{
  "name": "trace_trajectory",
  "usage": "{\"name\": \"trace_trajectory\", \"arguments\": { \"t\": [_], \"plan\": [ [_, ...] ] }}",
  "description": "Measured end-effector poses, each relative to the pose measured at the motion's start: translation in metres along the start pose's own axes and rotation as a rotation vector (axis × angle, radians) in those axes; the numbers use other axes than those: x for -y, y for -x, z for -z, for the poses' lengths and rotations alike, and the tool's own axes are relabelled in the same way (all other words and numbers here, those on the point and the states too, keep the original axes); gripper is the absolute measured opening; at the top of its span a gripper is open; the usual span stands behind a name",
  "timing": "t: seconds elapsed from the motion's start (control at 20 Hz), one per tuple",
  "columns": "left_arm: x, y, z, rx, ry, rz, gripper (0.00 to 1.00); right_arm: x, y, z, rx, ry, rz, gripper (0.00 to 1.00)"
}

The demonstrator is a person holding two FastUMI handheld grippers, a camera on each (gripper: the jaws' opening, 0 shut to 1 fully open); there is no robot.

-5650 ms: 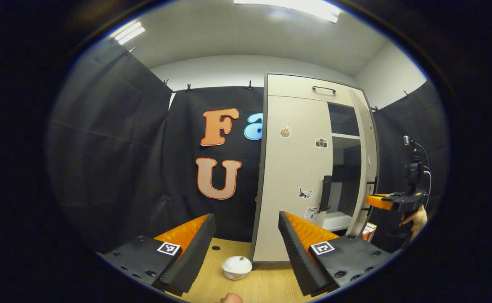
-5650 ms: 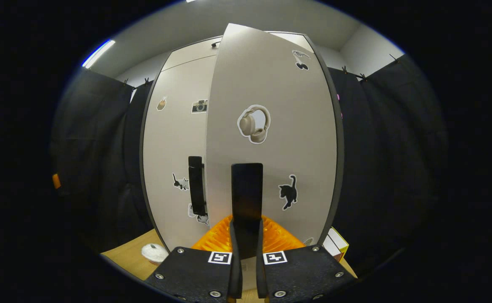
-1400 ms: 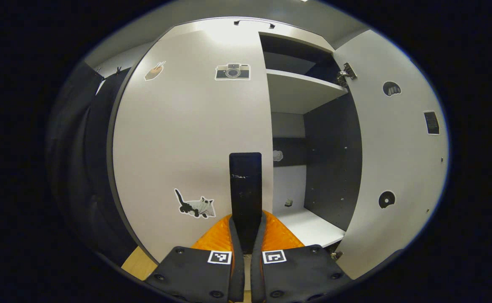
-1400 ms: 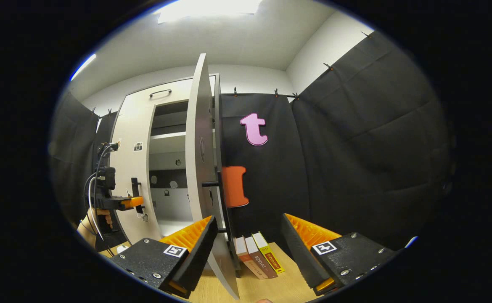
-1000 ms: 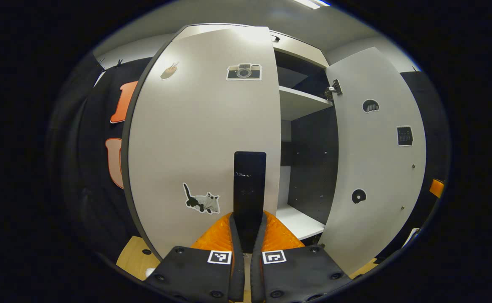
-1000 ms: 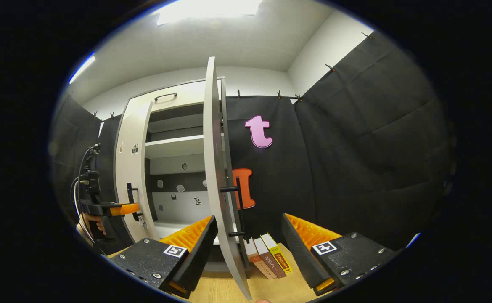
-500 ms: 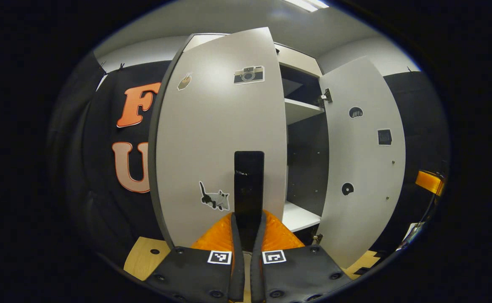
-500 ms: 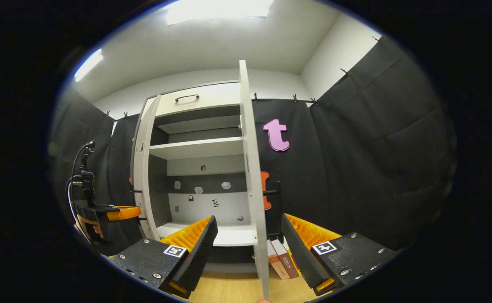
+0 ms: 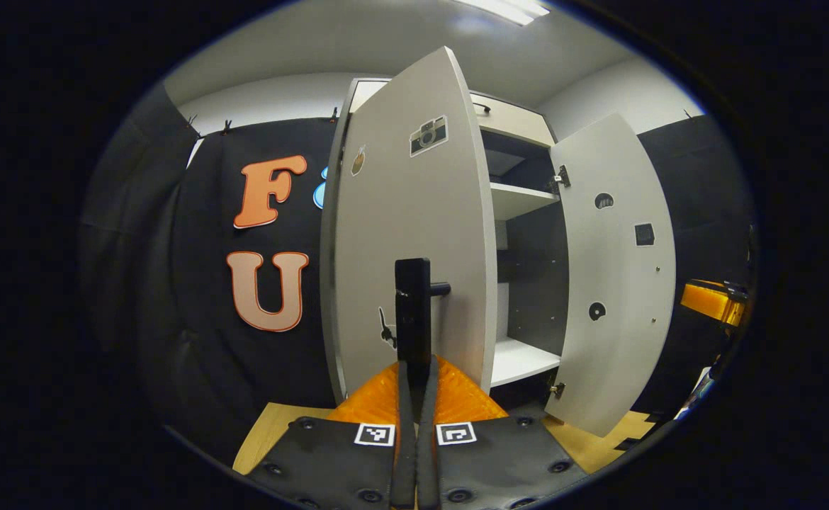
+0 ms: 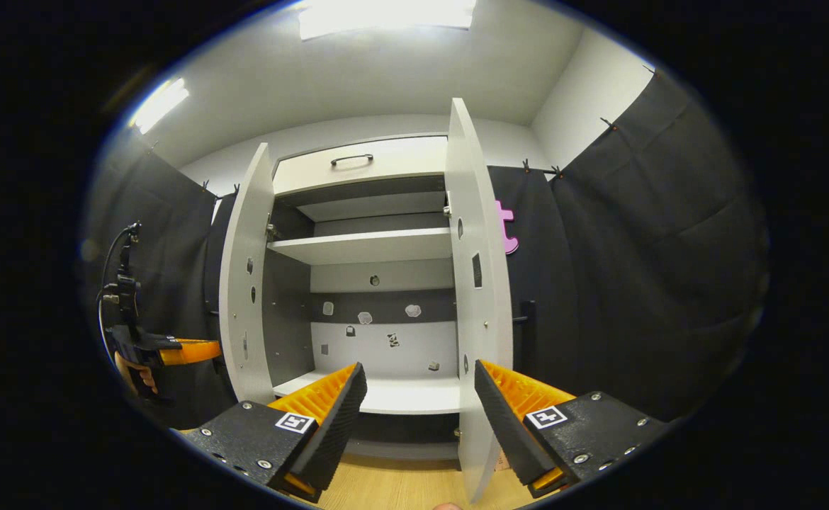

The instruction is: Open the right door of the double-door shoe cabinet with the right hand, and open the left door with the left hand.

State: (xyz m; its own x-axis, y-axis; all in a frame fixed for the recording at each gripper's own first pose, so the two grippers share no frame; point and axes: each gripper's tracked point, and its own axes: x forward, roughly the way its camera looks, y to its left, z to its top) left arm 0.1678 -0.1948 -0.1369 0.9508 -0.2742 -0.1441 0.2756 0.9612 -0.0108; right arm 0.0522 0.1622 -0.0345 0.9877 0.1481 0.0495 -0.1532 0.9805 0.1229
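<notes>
The pale shoe cabinet (image 10: 365, 248) stands with both doors swung out. In the left gripper view, my left gripper (image 9: 414, 372) is shut on the black vertical handle (image 9: 413, 312) of the left door (image 9: 407, 234), which I see almost edge-on. The right door (image 9: 616, 283) hangs wide open beyond it. In the right gripper view, my right gripper (image 10: 414, 411) is open and holds nothing, facing the cabinet's inside. The right door (image 10: 475, 297) stands just past its right finger, and its handle (image 10: 528, 326) is on the far side. The left gripper (image 10: 173, 350) and a hand (image 10: 134, 372) are at the left door (image 10: 244, 312).
Inside are a white shelf (image 10: 365, 246), a bottom board (image 10: 393, 397) and small stickers on the back panel. A drawer with a dark handle (image 10: 351, 159) tops the cabinet. The wooden surface (image 10: 386, 489) runs in front. Black cloth walls close in on both sides.
My left gripper has pulled the left door further open by its handle. The right gripper, open, has turned left to face the cabinet's inside, with the right door now seen from its inner face.
</notes>
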Motion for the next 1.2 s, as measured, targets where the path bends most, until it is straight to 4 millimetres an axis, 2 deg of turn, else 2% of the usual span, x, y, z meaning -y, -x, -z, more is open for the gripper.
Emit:
{"name": "trace_trajectory", "arguments": {
  "t": [0.2,0.4,0.7,1.05,1.2],
  "plan": [
    [-0.005,0.005,0.001,0.003,0.004,-0.023,0.07,-0.019,0.000,0.008,-0.011,0.013,-0.037,0.93],
    [-0.021,0.007,-0.002,0.018,0.000,-0.076,0.07,-0.023,-0.003,0.007,-0.013,0.032,-0.040,0.93],
    [-0.029,0.012,-0.001,0.015,0.007,-0.115,0.07,-0.033,-0.005,0.004,-0.006,0.024,-0.050,0.93],
    [-0.052,0.018,-0.003,0.030,0.042,-0.195,0.07,-0.043,-0.015,0.013,-0.032,0.037,-0.063,0.93],
    [-0.039,0.018,-0.004,0.038,0.096,-0.157,0.07,-0.042,-0.018,0.010,-0.035,0.014,-0.073,0.93]
  ]
}}
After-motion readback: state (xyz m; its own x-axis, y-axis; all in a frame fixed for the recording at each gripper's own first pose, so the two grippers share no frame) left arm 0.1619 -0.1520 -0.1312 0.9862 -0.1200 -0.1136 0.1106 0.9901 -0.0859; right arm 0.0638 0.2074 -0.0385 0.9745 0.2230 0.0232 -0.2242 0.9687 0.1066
